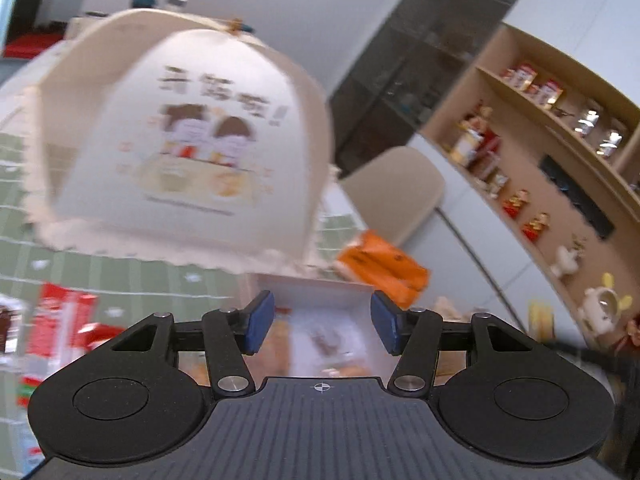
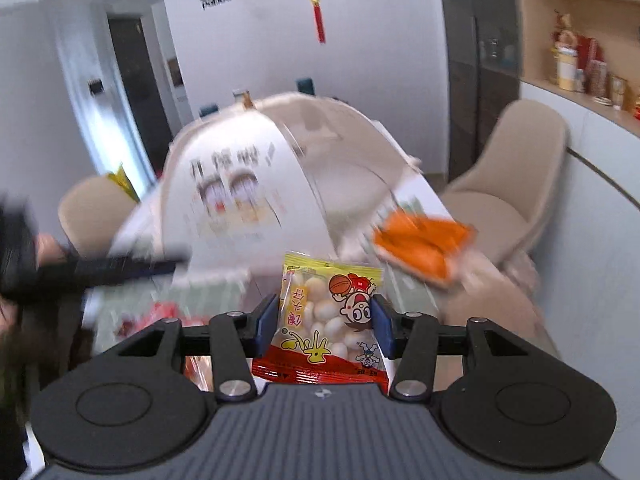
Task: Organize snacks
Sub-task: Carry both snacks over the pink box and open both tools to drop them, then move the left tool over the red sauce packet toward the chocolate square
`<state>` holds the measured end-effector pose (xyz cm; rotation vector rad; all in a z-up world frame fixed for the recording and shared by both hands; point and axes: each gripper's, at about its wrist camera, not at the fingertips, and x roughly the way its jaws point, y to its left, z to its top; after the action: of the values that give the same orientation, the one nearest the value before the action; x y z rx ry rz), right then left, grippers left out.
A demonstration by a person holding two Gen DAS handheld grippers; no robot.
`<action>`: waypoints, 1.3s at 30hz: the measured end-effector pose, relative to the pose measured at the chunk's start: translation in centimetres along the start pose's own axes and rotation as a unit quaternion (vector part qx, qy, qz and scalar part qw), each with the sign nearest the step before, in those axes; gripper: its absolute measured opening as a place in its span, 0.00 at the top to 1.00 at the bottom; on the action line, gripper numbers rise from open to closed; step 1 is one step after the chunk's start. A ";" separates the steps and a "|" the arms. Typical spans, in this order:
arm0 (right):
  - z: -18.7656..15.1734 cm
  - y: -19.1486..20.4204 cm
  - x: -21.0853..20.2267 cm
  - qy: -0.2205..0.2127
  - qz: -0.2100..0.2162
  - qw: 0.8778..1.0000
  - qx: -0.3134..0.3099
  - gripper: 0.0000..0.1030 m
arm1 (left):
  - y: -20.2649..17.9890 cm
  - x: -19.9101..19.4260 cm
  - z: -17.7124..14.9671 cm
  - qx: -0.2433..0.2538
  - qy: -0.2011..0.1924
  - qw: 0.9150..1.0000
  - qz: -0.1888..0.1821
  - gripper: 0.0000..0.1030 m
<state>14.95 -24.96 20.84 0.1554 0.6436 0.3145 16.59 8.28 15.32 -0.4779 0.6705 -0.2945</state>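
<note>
The right gripper (image 2: 325,322) carries one snack packet (image 2: 326,320), a yellow-and-red bag of white candies, with its blue pads pinching the bag's two side edges; the bag hangs upright, lifted clear of the table. The left gripper (image 1: 323,322) holds nothing, its fingers spread apart over a white box (image 1: 328,320) (the contents are too blurred to name).

To do this carry well, the person needs to keep the squeeze steady, since a slippery, puffy bag can slide out, and keep the bag level until it is over wherever the snacks are being gathered, probably the box.

Counted: one packet in the grip, one orange packet (image 2: 424,240) lying beyond it, one domed mesh food cover (image 1: 184,140), two beige chairs in the right wrist view, and some red packaging (image 1: 60,320) at the left, too blurred to count.
</note>
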 end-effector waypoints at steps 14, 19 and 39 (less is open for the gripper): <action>-8.3 1.3 5.9 0.160 -0.005 0.986 -0.053 0.27 | 6.4 4.0 -6.0 -0.012 0.134 0.988 0.082 0.43; -13.8 -0.2 5.9 0.229 -0.015 0.972 -0.037 0.27 | 4.1 6.8 -9.2 0.047 0.166 0.979 0.107 0.55; -22.2 4.8 5.5 0.248 0.020 0.966 -0.070 0.49 | 6.0 -4.6 -16.9 -0.010 0.194 0.979 0.062 0.62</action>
<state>4.43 -17.61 1.34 -0.0498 1.1120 0.4426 2.74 9.74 3.10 -0.3986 1.0812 -0.2644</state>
